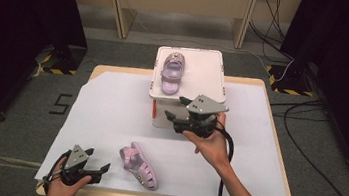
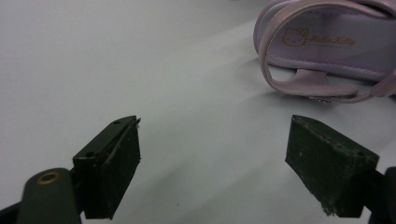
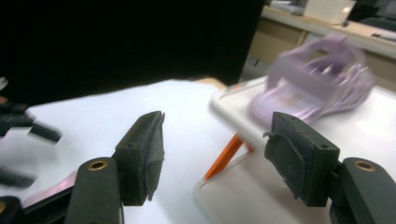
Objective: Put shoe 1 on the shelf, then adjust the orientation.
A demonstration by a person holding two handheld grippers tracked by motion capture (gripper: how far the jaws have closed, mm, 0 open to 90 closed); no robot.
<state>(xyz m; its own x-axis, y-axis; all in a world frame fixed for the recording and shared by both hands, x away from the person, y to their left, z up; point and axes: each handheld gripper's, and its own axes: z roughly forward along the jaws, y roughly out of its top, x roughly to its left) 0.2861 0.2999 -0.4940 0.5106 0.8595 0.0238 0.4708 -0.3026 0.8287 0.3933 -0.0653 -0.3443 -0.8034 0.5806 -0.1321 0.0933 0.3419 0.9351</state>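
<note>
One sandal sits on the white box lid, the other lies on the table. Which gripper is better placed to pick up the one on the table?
Left. The left gripper, jaws open, sits beside the table sandal, which is close ahead in its own view. The right gripper hovers by the white box, farther away.

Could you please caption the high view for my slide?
Two open claws, left and right, flank one sandal; another rests on a box.

We see grey floor (image 1: 20, 109), hazard tape (image 1: 57, 70), black cables (image 1: 303, 139), dark curtains (image 1: 17, 8) both sides, wooden legs (image 1: 121, 6) behind.
</note>
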